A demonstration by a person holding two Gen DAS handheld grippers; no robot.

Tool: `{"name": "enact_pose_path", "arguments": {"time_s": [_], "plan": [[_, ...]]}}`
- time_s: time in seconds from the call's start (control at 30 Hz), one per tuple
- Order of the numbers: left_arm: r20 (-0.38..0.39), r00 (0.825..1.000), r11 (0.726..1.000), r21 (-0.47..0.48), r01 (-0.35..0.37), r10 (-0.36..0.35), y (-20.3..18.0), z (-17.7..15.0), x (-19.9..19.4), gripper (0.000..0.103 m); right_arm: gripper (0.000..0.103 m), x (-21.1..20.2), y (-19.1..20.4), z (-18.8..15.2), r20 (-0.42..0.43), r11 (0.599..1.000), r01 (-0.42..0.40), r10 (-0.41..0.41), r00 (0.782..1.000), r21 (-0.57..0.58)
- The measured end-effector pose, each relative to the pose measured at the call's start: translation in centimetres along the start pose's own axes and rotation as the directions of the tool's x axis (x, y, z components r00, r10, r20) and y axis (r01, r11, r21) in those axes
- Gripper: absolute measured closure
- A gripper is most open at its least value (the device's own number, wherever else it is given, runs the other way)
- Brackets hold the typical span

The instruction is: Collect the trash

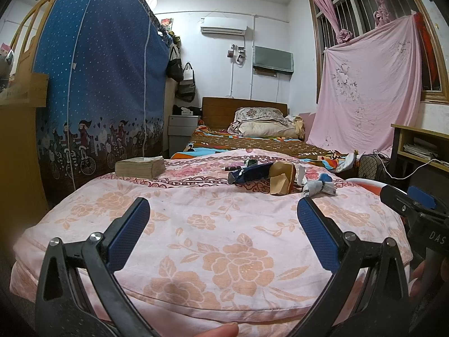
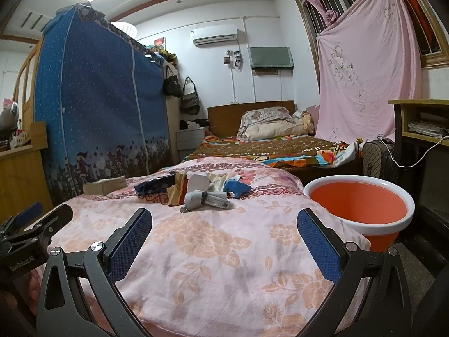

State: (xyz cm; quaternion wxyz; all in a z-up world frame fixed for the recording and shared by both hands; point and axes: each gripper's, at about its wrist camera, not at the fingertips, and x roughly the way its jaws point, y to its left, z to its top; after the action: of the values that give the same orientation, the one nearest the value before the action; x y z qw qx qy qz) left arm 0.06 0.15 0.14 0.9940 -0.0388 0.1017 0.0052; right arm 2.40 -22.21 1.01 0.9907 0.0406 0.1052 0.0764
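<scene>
A heap of trash lies on the pink floral bedcover (image 1: 224, 224): a dark blue wrapper (image 1: 248, 174), brown paper (image 1: 282, 181) and a grey-white crumpled piece (image 1: 320, 186). In the right wrist view I see the blue wrapper (image 2: 153, 186), the grey piece (image 2: 202, 199) and a blue item (image 2: 237, 186). An orange bucket with a white rim (image 2: 362, 205) stands right of the bed. My left gripper (image 1: 223, 210) is open and empty, short of the heap. My right gripper (image 2: 224, 219) is open and empty, near the bed's front.
A stack of paper (image 1: 140, 167) lies on the cover at the left. A blue fabric wardrobe (image 1: 98, 84) stands left. A second bed (image 1: 252, 137) lies behind. A desk (image 2: 421, 123) and a bag (image 2: 376, 157) are at the right.
</scene>
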Motion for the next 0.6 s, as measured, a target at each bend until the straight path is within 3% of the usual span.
{"name": "enact_pose_path", "arguments": {"time_s": [0.6], "plan": [[0.001,1.0,1.0,0.003,0.0,0.0,-0.08,0.0,0.0,0.012,0.0,0.04,0.09,-0.01,-0.004,1.0,-0.001,0.001,1.0,0.001]]}}
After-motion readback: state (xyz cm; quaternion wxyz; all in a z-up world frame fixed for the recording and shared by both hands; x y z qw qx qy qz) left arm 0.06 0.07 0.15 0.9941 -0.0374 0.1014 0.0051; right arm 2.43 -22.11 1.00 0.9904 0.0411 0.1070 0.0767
